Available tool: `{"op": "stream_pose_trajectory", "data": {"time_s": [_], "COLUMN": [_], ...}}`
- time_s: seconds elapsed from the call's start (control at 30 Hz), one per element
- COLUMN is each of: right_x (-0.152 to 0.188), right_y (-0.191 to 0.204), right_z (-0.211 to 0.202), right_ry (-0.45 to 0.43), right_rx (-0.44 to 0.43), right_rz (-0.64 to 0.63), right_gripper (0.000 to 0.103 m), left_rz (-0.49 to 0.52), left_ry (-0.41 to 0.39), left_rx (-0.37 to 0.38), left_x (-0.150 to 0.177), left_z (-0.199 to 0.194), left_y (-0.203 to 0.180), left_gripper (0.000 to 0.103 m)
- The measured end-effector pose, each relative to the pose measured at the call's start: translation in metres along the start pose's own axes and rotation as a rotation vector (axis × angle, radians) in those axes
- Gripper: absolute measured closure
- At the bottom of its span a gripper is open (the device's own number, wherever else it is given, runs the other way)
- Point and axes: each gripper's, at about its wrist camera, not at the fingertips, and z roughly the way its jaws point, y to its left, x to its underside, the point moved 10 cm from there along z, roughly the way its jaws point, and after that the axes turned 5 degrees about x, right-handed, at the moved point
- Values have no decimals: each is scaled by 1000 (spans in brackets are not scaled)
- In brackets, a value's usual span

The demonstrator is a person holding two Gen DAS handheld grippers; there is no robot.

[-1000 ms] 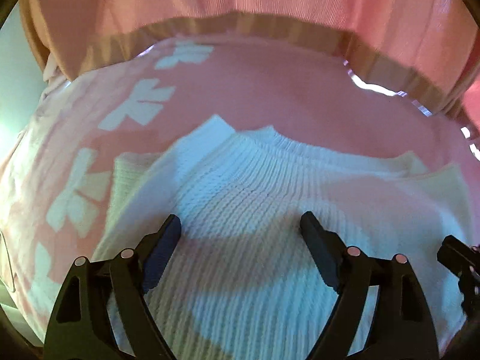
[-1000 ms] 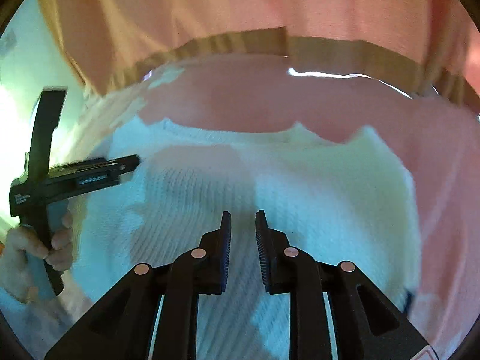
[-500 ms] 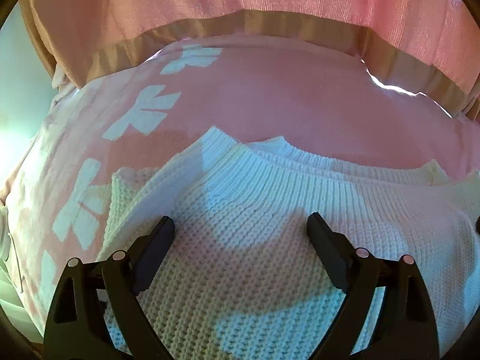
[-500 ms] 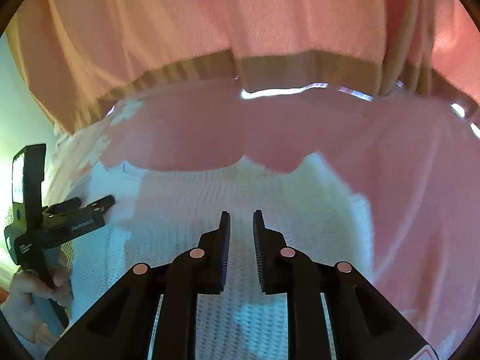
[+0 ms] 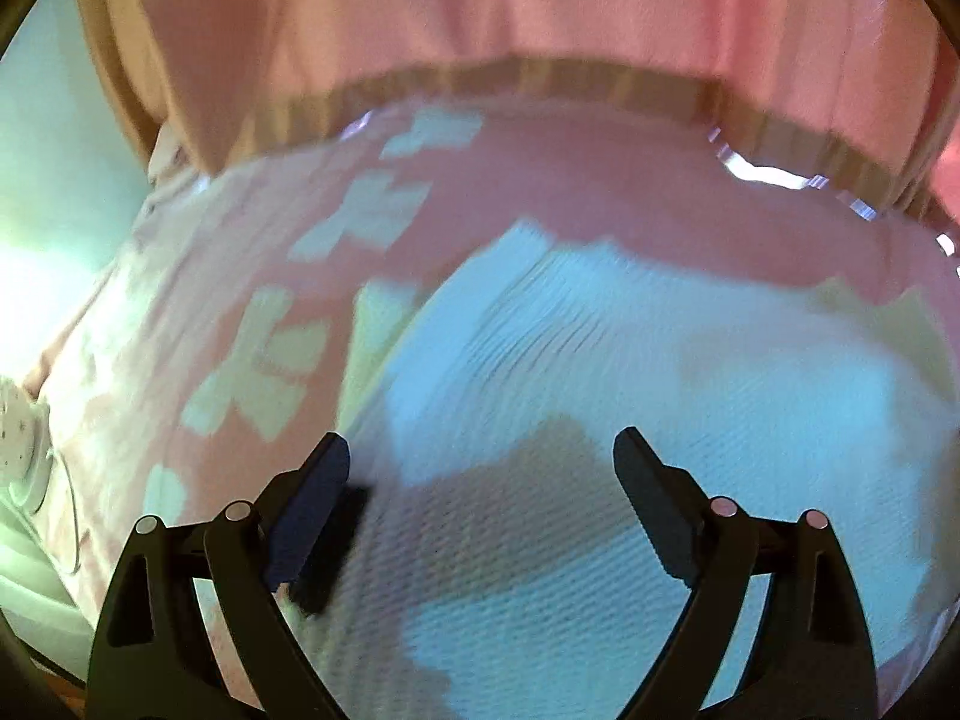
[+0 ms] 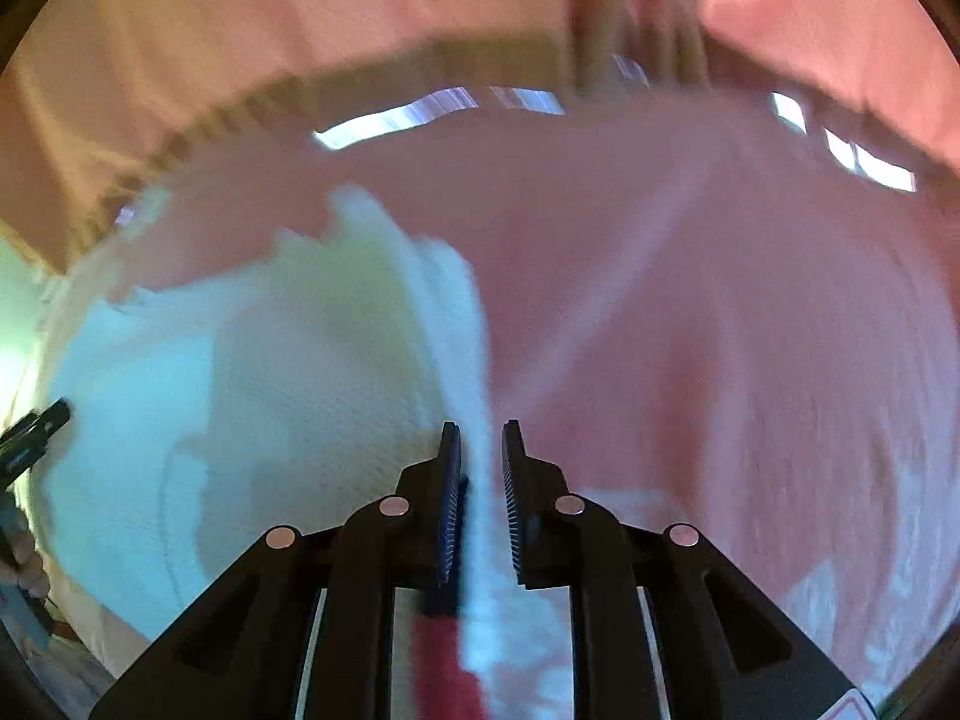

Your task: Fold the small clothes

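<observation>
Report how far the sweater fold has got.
Done: the white knit sweater lies spread on the pink cloth. In hand: the right gripper straddles its right edge, jaws narrow, grip unclear; the left gripper hovers open above it. Left: no finished fold shows yet.

White sweater: ribbed knit cloth, coarse, matt. Blanket beneath: soft pink cloth, matt, with pale woven motifs. Left gripper and right gripper: black matt plastic with bright metal pins; right pads ridged.
</observation>
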Motion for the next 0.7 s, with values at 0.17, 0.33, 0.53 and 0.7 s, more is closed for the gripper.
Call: {"op": "stream_pose_trajectory", "data": {"time_s": [0.17,0.33,0.53,0.7], "right_x": [-15,-51,-64,-77], "right_y": [-1,32,65,80], "right_z": [-33,-33,14,17], "right_ry": [-113,-212,-128,-142], "right_rx": [-53,-76,-47,-113], "right_rz": [18,-55,-144,-135], "right_gripper": [79,52,51,96], "left_rz": [-42,-131,-218,-182], "left_ry": [-16,-73,32,-6], "left_rx": [1,93,140,15], "left_x": [-2,-41,-58,-64], "left_z": [-2,-10,47,53], "left_y": [12,9,11,17], "left_gripper": [16,10,12,73]}}
